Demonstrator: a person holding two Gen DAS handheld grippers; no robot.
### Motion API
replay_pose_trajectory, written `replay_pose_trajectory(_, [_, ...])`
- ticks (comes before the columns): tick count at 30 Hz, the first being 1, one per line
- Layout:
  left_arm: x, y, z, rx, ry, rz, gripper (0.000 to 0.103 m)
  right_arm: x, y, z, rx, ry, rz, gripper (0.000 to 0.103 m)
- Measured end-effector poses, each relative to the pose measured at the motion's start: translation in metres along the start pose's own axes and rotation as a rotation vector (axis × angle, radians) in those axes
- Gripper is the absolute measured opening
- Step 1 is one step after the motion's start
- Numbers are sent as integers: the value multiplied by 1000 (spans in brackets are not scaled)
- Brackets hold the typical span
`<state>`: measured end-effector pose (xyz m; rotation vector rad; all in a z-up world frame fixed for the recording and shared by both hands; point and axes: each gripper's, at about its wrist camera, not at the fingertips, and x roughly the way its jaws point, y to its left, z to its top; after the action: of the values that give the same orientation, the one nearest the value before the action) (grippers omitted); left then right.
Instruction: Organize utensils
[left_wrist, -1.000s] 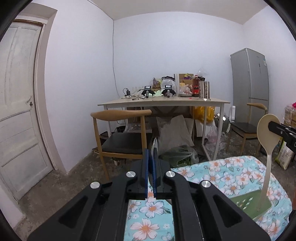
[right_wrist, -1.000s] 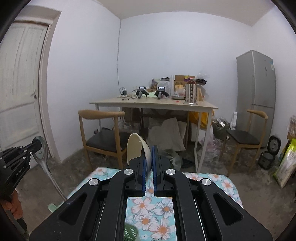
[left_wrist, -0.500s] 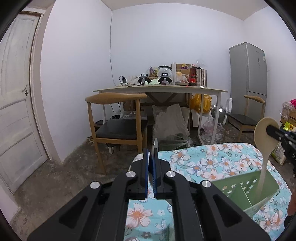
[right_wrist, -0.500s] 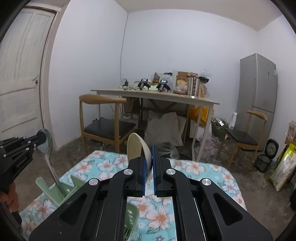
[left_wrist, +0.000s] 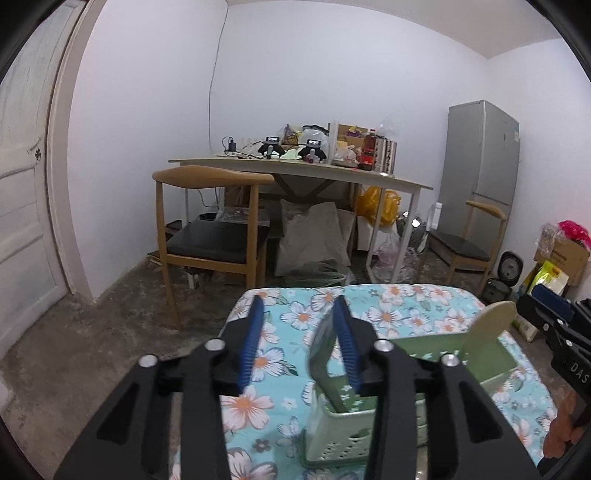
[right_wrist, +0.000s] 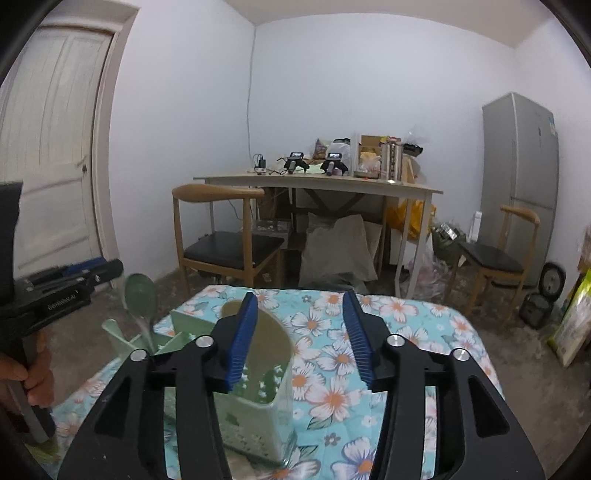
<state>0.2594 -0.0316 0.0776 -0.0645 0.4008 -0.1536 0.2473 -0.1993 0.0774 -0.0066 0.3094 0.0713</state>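
Floral tablecloth (left_wrist: 406, 299), cluttered white-walled room.

Both grippers, clamped on spoons a second ago, now stand with jaws spread: the left gripper (left_wrist: 299, 339) has released the metal spoon (right_wrist: 140, 299) and the right gripper (right_wrist: 301, 332) the cream spoon (left_wrist: 487, 325), both standing in the green caddy (left_wrist: 491, 373) at five o'clock.
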Motion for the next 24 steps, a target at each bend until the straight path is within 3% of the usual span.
replay_pose_trajectory(7, [-28, -1, -2, -8, -23, -39, 56, -40, -19, -8, 119, 35, 54, 54])
replay_pose_trajectory(11, [-52, -2, -15, 3, -21, -47, 62, -48, -7, -43, 108, 192, 148, 55])
replay_pose_trajectory(14, [-62, -2, -34, 10, 35, -56, 62, -48, 15, -76, 61, 313, 201, 55])
replay_pose_trajectory(18, [-63, -5, -66, 28, 146, -68, 62, -46, 44, -119, 7, 450, 247, 47])
replay_pose_trajectory(24, [-58, -9, -102, 24, 264, -73, 62, -34, 74, -157, -140, 558, 168, 36])
